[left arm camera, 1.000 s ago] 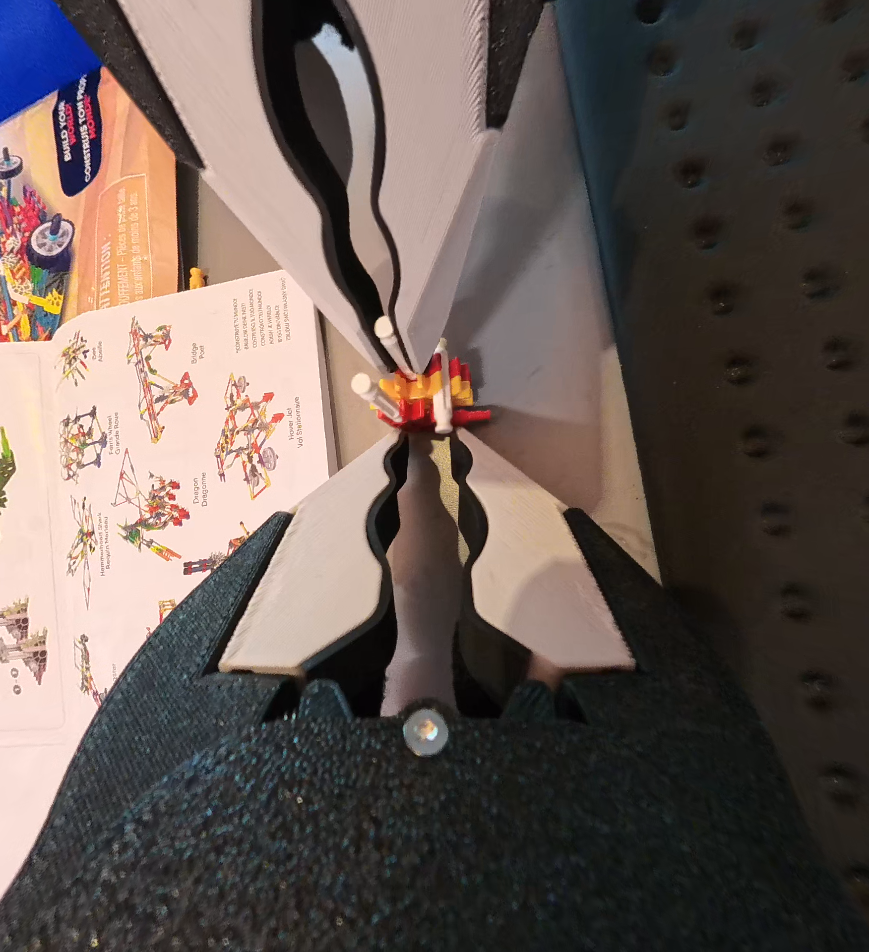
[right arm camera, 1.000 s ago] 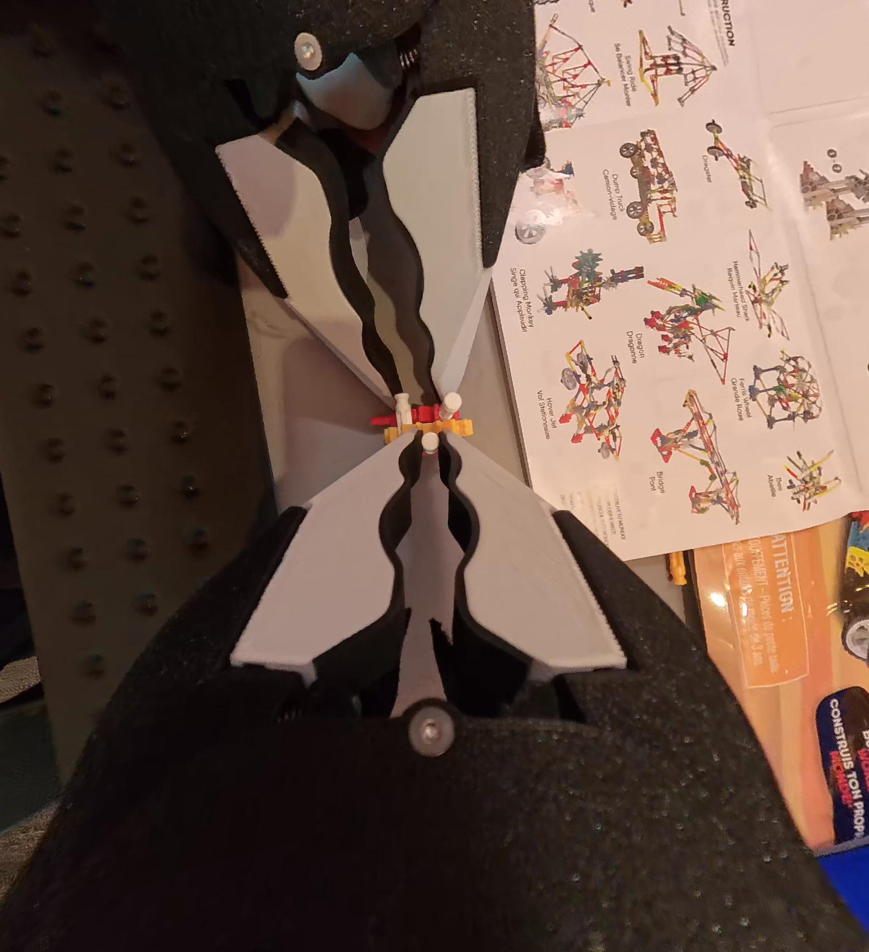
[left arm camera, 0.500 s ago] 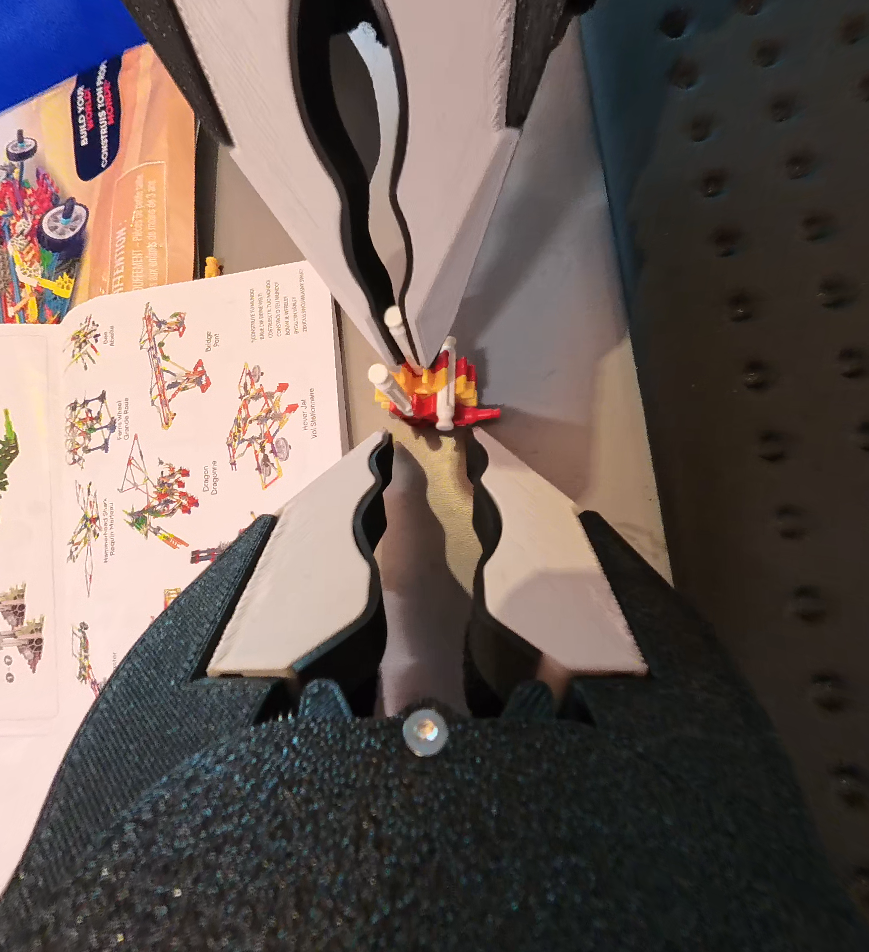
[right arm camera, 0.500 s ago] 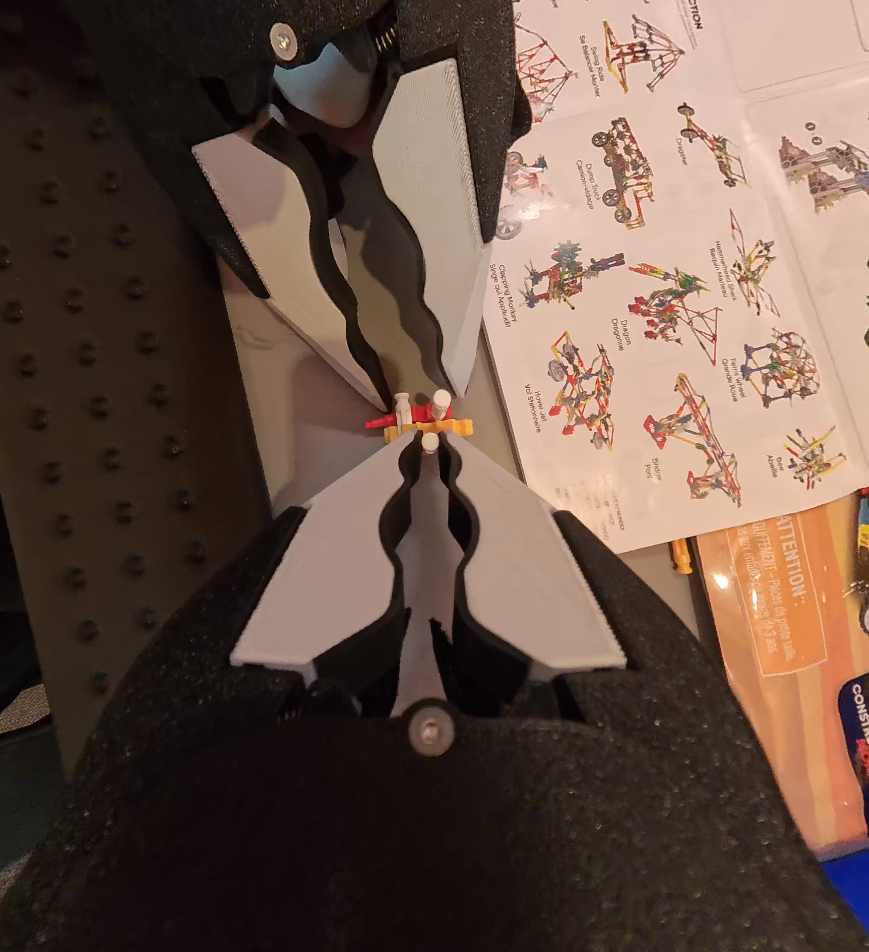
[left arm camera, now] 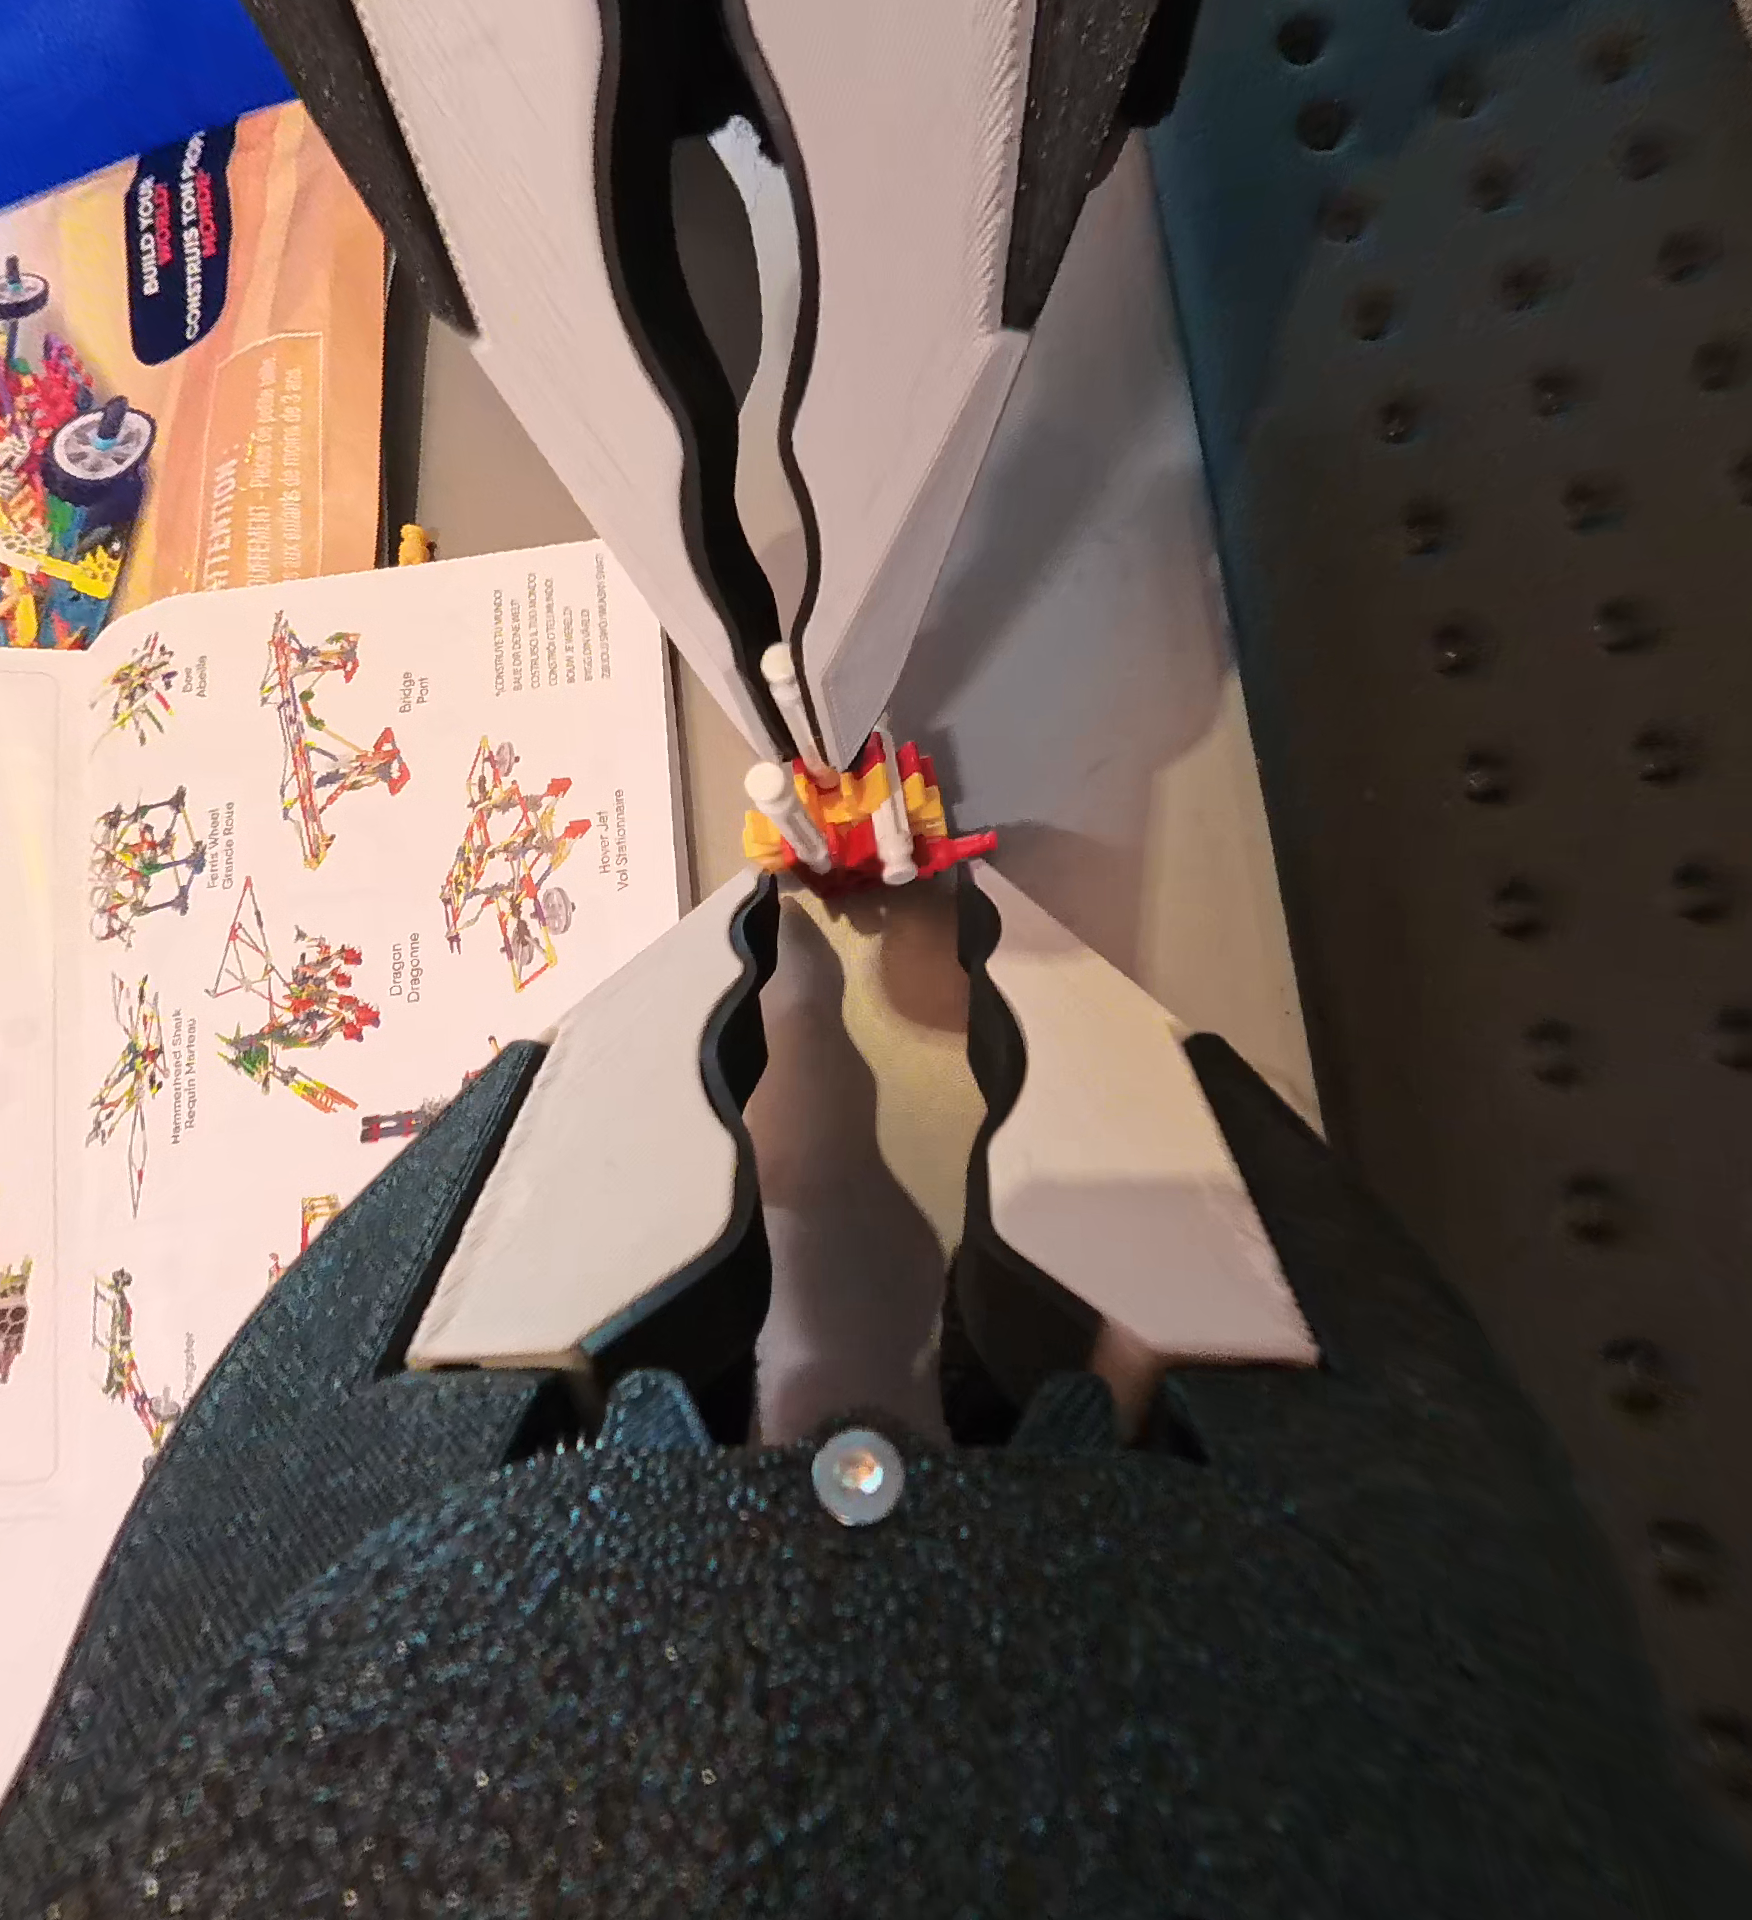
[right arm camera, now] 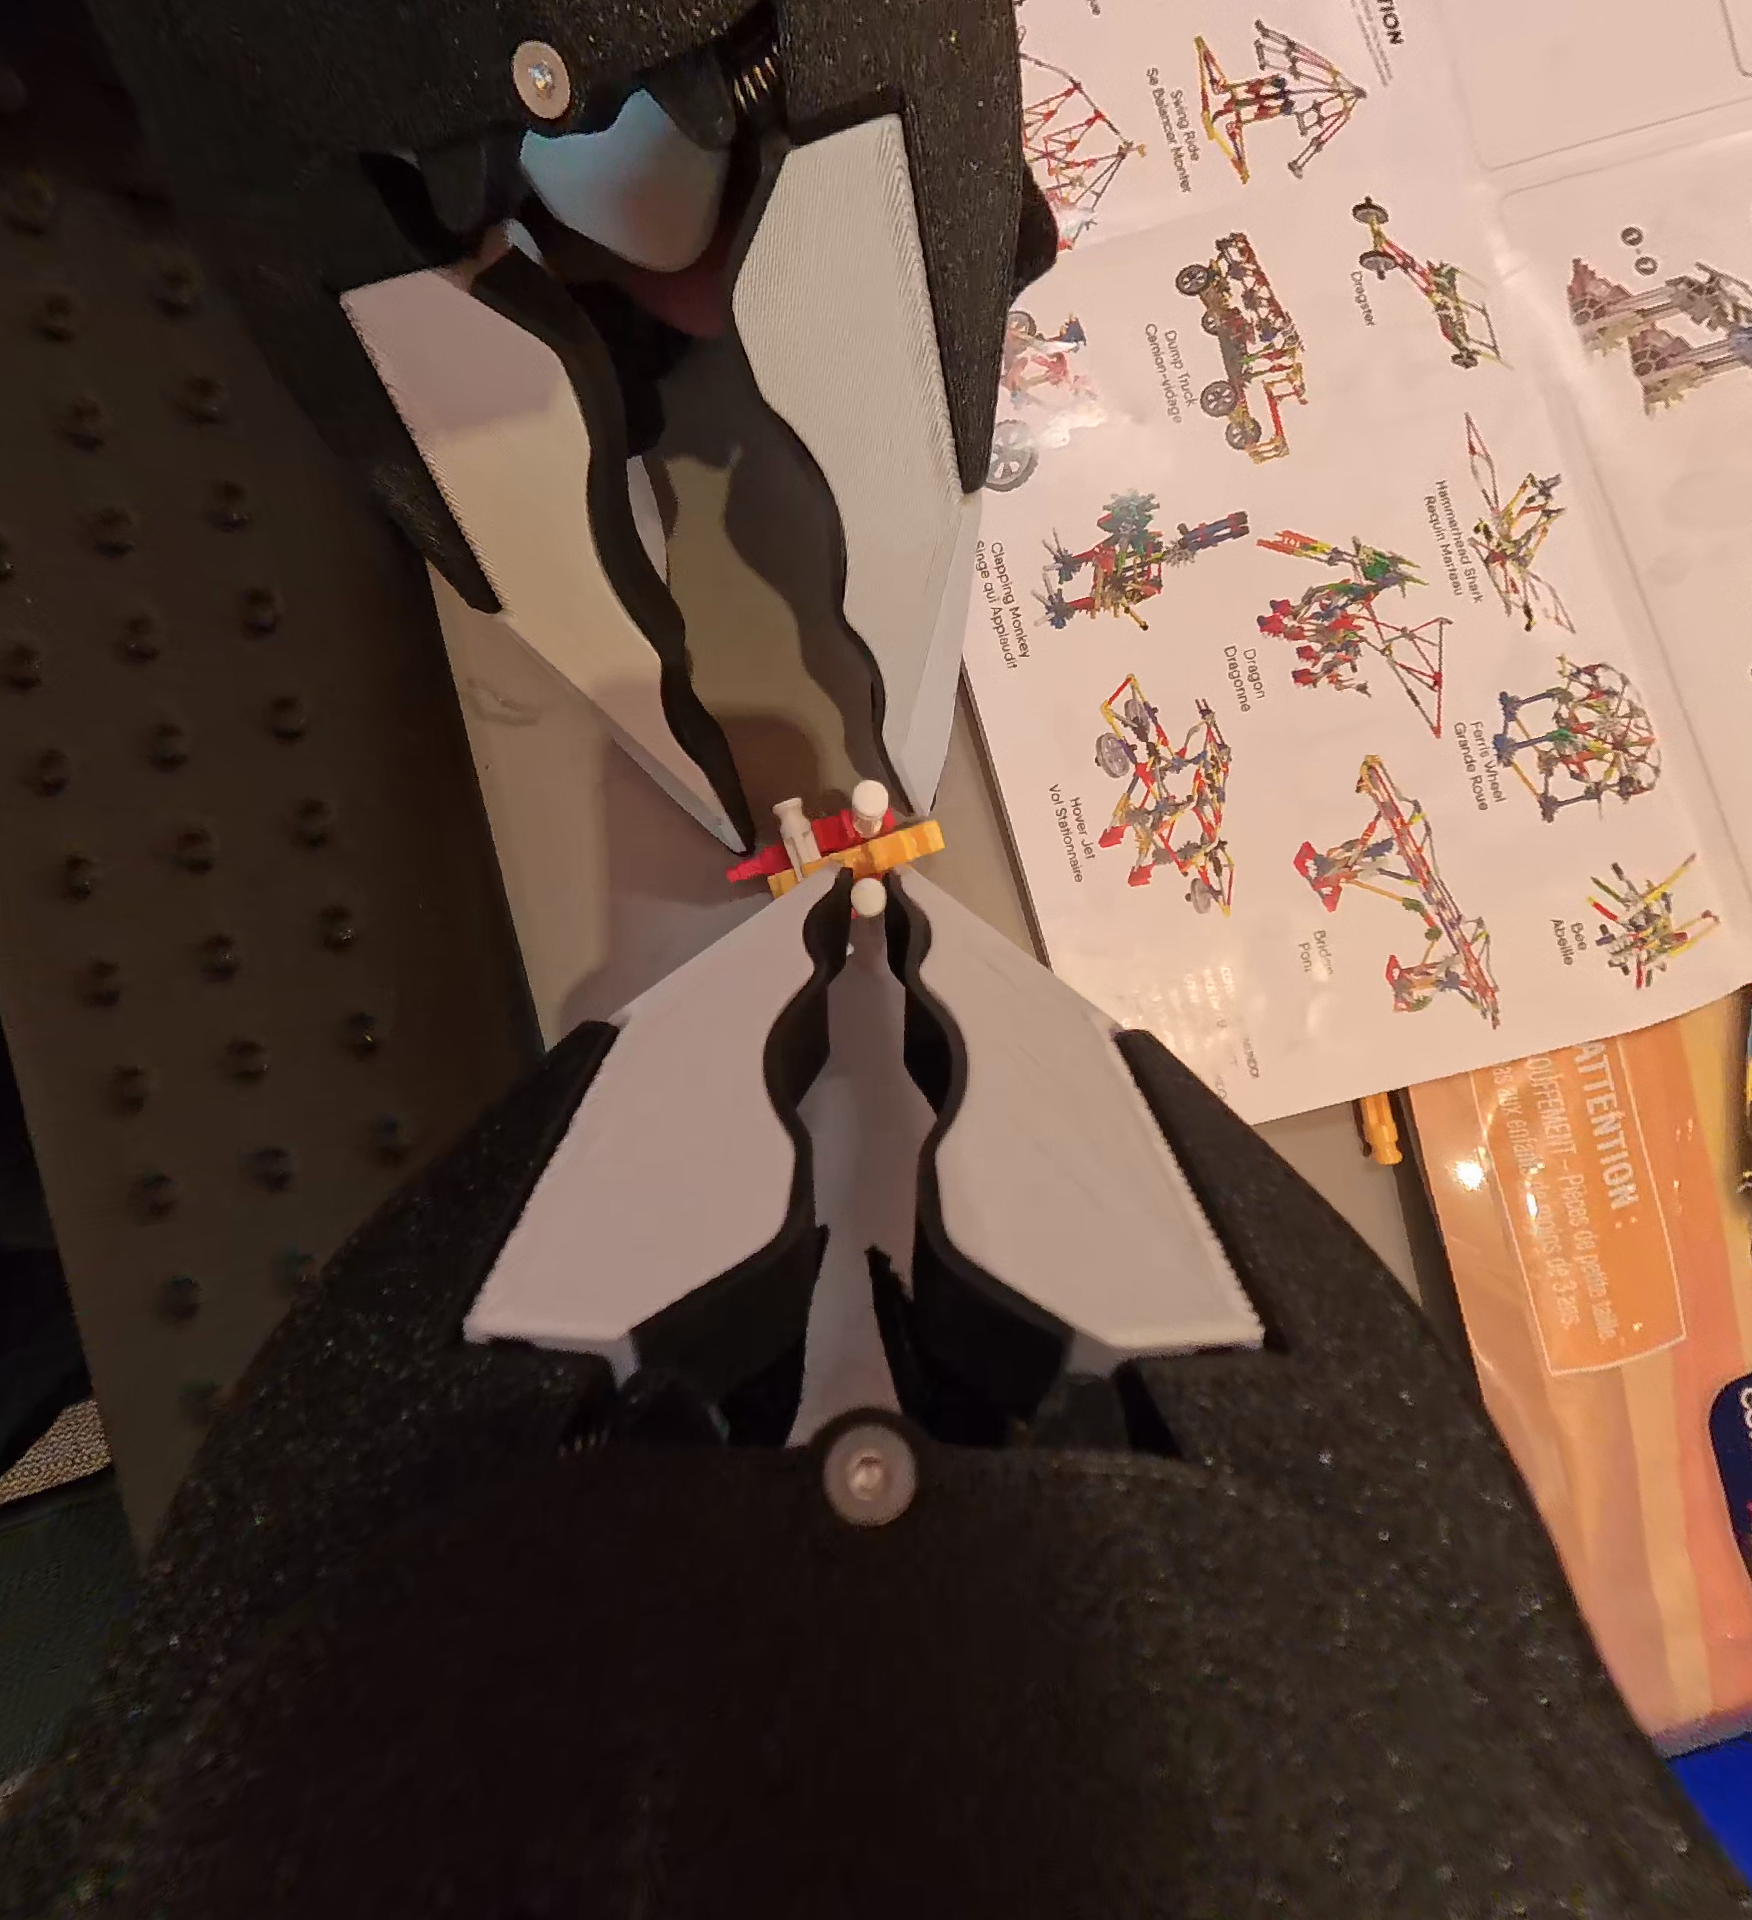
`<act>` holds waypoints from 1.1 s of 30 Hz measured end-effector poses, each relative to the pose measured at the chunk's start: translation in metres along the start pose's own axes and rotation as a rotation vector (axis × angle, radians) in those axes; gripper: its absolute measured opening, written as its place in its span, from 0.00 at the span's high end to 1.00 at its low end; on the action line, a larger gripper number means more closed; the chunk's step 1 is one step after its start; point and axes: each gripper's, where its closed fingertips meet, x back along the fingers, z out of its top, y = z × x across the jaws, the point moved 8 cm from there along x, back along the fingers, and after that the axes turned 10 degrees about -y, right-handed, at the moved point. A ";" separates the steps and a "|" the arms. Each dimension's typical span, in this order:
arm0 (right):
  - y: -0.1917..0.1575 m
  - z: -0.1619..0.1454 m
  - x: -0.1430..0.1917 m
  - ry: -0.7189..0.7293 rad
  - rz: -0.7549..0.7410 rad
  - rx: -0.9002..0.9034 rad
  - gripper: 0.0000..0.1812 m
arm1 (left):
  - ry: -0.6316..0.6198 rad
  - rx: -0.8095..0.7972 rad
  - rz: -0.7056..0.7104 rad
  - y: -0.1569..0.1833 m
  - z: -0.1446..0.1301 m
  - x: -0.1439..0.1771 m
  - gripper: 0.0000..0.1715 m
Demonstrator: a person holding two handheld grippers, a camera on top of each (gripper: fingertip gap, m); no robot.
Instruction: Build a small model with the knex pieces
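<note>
The left claw (left arm camera: 867,891) spread wider; right claw (right arm camera: 867,896) pinches three-rod cluster (right arm camera: 856,844).

Warm dim indoor light, soft shadows, wide-angle edge distortion, slight motion blur, foreground soft.

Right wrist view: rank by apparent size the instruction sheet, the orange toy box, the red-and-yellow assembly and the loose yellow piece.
1. Instruction sheet
2. Orange toy box, partly cut off by the frame
3. Red-and-yellow assembly
4. Loose yellow piece

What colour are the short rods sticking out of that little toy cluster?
White rods, clearest in the left wrist view.
</note>
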 end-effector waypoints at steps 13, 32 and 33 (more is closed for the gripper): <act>-0.001 0.003 -0.001 -0.003 -0.001 0.003 0.96 | -0.061 0.093 0.016 0.002 -0.003 0.010 0.78; -0.001 0.004 -0.004 0.007 -0.007 -0.009 0.96 | -0.046 0.227 -0.036 0.001 0.001 0.004 0.88; 0.000 0.004 -0.004 0.008 -0.010 -0.010 0.96 | -0.045 0.228 -0.034 0.000 0.001 0.004 0.88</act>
